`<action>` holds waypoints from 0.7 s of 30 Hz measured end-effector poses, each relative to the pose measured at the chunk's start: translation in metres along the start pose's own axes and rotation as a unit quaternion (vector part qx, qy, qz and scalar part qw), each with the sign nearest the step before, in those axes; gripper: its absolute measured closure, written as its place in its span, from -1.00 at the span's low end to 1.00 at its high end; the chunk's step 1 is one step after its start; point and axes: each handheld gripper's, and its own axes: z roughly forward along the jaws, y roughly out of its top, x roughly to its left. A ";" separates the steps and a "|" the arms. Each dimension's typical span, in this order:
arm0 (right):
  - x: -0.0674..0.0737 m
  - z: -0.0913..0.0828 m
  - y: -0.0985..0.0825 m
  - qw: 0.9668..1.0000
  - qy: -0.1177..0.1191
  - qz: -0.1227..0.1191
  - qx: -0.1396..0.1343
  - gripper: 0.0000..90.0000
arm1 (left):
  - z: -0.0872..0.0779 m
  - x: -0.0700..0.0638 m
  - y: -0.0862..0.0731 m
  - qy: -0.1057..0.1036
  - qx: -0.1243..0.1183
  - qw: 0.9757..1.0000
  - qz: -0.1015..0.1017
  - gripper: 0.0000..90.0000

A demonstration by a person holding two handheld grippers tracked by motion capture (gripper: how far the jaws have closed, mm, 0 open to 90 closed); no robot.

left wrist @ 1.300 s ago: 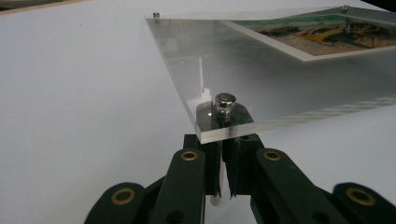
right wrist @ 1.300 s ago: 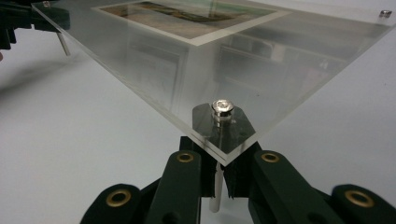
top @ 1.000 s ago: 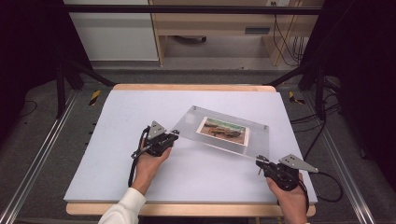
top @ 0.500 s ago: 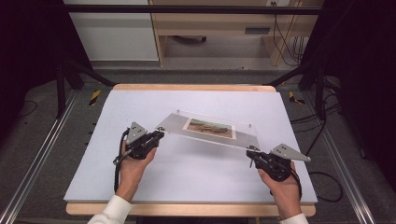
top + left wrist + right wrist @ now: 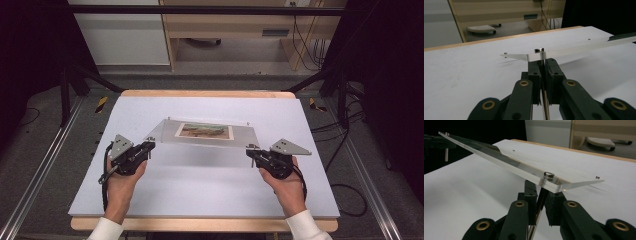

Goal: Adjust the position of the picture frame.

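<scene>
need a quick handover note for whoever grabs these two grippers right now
Left gripper: shut on a leg under the near left corner of the clear picture frame.
Right gripper: shut on the leg under the near right corner.
Frame: held between the two above the white table, near edge up, landscape picture in the middle.
Done: both grips on, frame lifted.
Left: carry it level and set it down; where it goes cannot be told.

A lab test bench: white table (image 5: 150, 200) inside metal rail framing (image 5: 40, 170), floor cables (image 5: 345, 195), black curtains (image 5: 390, 75)
</scene>
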 end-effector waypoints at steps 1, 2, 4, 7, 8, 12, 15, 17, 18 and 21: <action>0.001 0.003 0.002 1.000 0.003 -0.003 0.000 0.80 | -0.002 0.002 -0.001 0.003 -0.001 1.000 -0.001 0.84; 0.003 0.006 0.003 1.000 0.005 -0.002 0.000 0.80 | -0.005 0.004 -0.002 0.006 0.000 1.000 -0.002 0.85; 0.005 0.011 0.005 1.000 0.010 -0.005 -0.001 0.80 | -0.008 0.007 -0.003 0.011 -0.001 1.000 -0.007 0.84; 0.007 0.018 0.006 1.000 0.015 -0.004 -0.003 0.80 | -0.012 0.011 -0.006 0.016 0.000 1.000 -0.011 0.84; 0.008 0.020 0.006 1.000 0.017 -0.003 -0.002 0.80 | -0.013 0.011 -0.007 0.016 0.000 1.000 -0.012 0.84; 0.007 0.024 0.005 1.000 0.020 0.002 0.000 0.80 | -0.012 0.013 -0.011 0.017 0.002 1.000 -0.018 0.84; 0.005 0.025 0.005 1.000 0.018 0.011 -0.005 0.81 | -0.009 0.012 -0.012 0.017 0.005 1.000 -0.020 0.84; 0.004 0.024 0.005 1.000 0.016 0.011 -0.006 0.81 | -0.008 0.010 -0.012 0.017 0.005 1.000 -0.020 0.84; 0.003 0.023 0.004 1.000 0.017 0.012 -0.008 0.81 | -0.008 0.009 -0.012 0.016 0.006 1.000 -0.018 0.83; 0.000 0.022 0.003 1.000 0.017 0.016 -0.009 0.81 | -0.005 0.007 -0.013 0.015 0.007 1.000 -0.018 0.83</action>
